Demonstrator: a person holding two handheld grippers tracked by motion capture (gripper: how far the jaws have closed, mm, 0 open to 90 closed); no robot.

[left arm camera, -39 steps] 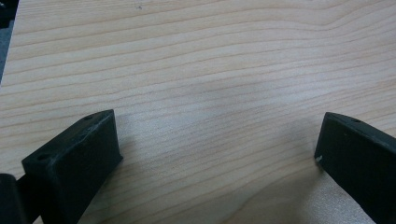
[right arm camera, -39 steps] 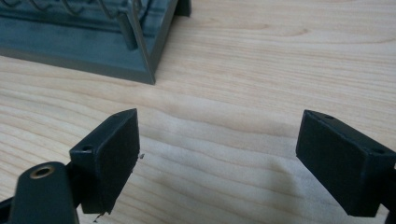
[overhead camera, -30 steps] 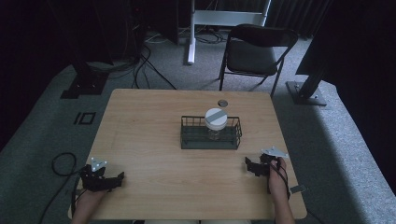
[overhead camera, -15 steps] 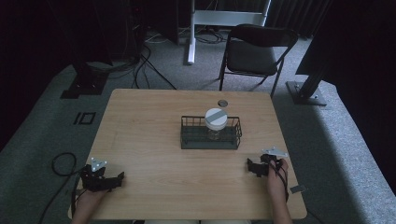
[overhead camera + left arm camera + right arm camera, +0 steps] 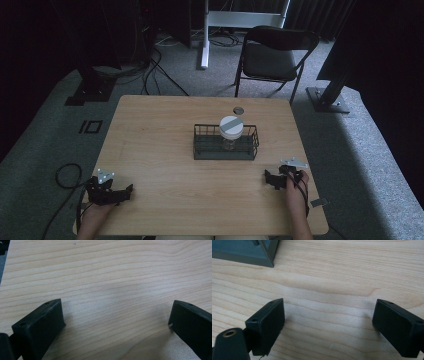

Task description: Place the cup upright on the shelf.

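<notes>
High view first: we've got a light wood table (image 5: 165, 130) with a dark wire basket (image 5: 226, 143) sitting a bit right of the frame's centre, and a clear jar (image 5: 231, 132) with a white-and-grey lid standing upright inside it. The basket's long axis runs left-right across the frame. Our right gripper (image 5: 272, 179) rests at lower right, and the basket lies up and to the left of it; the left gripper (image 5: 120, 192) is at lower left, well apart from it, so the right hand looks nearer for a reach. A small round thing (image 5: 238, 110) sits on the table just above the basket

Left gripper view: matte black blocky jaws spread wide, nothing between them, just smooth wood grain

Right gripper view: jaws also spread wide and empty, with a basket corner (image 5: 265, 255) in the upper left of the frame
</notes>
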